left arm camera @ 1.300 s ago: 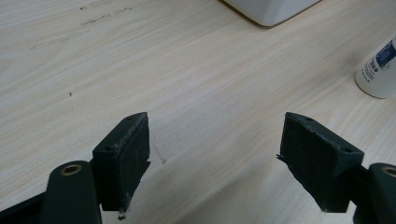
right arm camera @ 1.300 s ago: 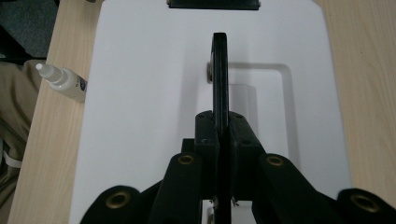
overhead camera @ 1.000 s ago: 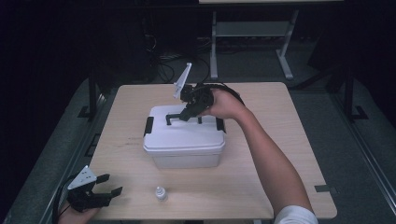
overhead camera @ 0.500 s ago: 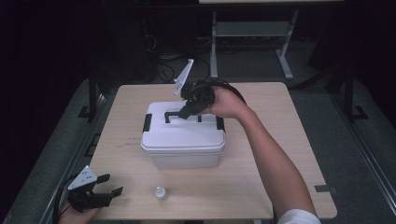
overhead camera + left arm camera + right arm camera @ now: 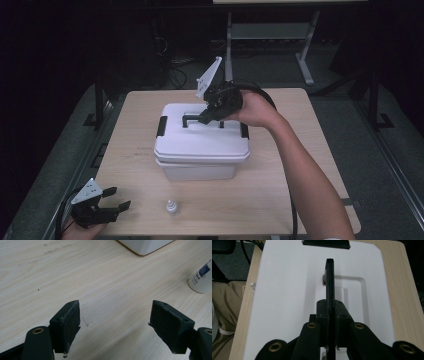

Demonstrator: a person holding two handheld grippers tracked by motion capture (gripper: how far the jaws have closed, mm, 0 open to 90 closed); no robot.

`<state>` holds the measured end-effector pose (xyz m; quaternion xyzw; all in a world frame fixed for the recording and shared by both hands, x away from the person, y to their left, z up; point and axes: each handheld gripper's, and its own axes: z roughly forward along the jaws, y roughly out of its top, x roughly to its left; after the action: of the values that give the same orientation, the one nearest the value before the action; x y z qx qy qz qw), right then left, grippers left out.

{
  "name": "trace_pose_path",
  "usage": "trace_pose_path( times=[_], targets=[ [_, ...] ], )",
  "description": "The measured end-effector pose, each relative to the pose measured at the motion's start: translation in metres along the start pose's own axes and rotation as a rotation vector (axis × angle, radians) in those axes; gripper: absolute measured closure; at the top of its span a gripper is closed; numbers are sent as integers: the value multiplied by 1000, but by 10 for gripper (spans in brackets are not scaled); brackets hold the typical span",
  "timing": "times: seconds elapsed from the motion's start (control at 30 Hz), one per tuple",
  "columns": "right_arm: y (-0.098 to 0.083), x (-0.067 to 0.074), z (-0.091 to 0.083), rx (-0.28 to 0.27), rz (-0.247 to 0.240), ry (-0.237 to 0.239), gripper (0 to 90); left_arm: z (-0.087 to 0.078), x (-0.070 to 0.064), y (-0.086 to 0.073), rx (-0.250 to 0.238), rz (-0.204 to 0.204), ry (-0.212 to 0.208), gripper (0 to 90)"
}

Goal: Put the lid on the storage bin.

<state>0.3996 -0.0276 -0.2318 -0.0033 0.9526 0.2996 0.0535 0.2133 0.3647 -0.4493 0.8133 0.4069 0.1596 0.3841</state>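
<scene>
The table [image 5: 135,150] is a light wooden board with rounded corners. On it stands a white box [image 5: 200,150] with a black handle, directly under the right gripper [image 5: 207,119]. A small white bottle [image 5: 171,207] stands near the front edge, just to the right of the left gripper [image 5: 112,206].

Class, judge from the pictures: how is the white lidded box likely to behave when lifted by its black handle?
The right gripper pinches the thin handle, so the white box may swing or tilt. Its plastic walls look rigid. The side latch looks fastened, so the lid probably stays on.
</scene>
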Motion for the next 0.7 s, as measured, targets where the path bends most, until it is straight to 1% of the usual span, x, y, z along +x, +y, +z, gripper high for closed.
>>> trace_pose_path(
  times=[0.07, 0.23, 0.4, 0.47, 0.53, 0.7],
  targets=[
    [-1, 3, -5, -7, -5, -8, 839, 1, -1, 0, 4, -9, -2, 239],
    [-6, 12, -19, -12, -7, -30, 839, 1, -2, 2, 11, 8, 0, 239],
    [-13, 20, -35, -17, 0, -57, 839, 1, -2, 1, 13, 9, -2, 239],
    [-17, 22, -40, -20, 7, -64, 839, 0, -1, 1, 19, 14, 2, 241],
    [-21, 24, -44, -25, 17, -71, 839, 0, -1, 0, 13, 6, 1, 241],
    [-34, 29, -52, -22, 38, -84, 839, 2, -1, 0, 17, 5, -1, 241]
  ],
)
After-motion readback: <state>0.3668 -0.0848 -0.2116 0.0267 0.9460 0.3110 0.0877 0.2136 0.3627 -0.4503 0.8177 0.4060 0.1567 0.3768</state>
